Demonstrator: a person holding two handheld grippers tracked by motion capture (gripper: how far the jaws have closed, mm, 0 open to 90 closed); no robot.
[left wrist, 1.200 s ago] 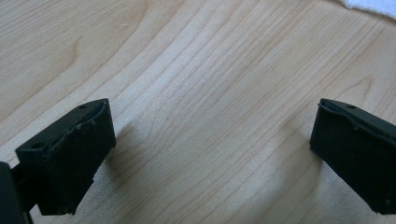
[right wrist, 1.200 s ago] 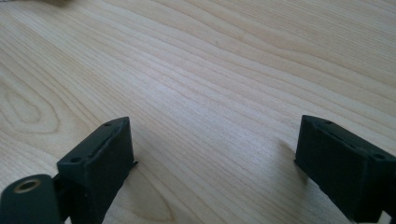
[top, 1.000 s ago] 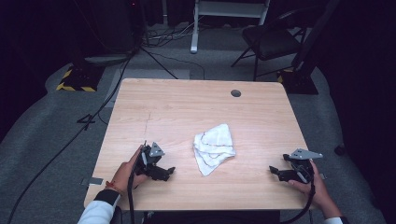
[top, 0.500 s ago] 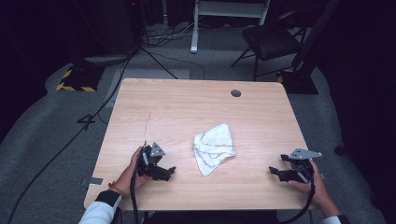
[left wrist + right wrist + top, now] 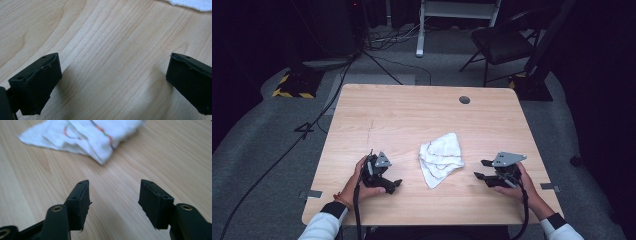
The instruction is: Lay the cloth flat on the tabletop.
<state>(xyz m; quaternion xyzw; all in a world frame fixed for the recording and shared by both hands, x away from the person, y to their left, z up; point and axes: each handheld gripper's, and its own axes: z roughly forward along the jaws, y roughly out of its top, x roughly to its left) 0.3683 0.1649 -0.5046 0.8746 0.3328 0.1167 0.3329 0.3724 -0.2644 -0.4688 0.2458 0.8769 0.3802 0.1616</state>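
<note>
No text, label, brand, number or sign can be read anywhere here.

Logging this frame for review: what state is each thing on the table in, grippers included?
Cloth: crumpled, lying loose on the table, untouched.
Left gripper: open, nothing between the jaws.
Right gripper: open, jaws have just been closing, nothing between them, pointed at the cloth.

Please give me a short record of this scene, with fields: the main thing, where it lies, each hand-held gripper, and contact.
main thing: white cloth, crumpled, with thin coloured stripes
place: on the wooden table, between the two hands
left hand-held gripper: jaws wide open, nothing between them, bare wood ahead
right hand-held gripper: jaws have just been closing, nothing between them, pointed at the cloth
contact: neither touches the cloth
</note>
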